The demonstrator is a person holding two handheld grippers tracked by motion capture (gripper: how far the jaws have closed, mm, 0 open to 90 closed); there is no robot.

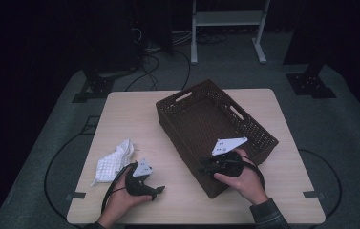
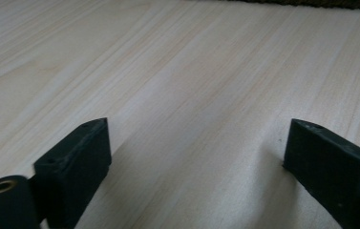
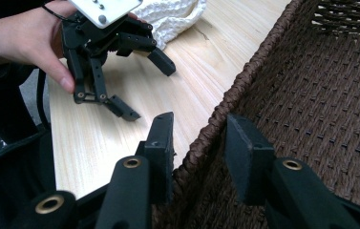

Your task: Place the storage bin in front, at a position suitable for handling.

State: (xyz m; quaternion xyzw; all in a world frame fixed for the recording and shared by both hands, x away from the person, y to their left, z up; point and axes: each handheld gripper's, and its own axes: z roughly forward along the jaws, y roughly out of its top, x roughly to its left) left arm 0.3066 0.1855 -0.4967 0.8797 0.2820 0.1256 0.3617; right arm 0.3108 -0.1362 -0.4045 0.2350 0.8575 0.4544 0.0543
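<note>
Currently the right gripper (image 3: 196,143) straddles the basket (image 1: 201,98) near rim, jaws apart either side, while the left gripper (image 1: 154,190), jaws apart, rests empty on the worktop (image 1: 130,107).

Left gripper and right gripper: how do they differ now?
The left gripper is open over bare table, holding nothing; the right gripper straddles the near wall of the brown basket, its jaws not pressed on it. The left is beside a white cloth. Both are black.

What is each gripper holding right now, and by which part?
The right gripper straddles the basket at its near rim, jaws not visibly closed on it. The left gripper is open, holding nothing.
</note>
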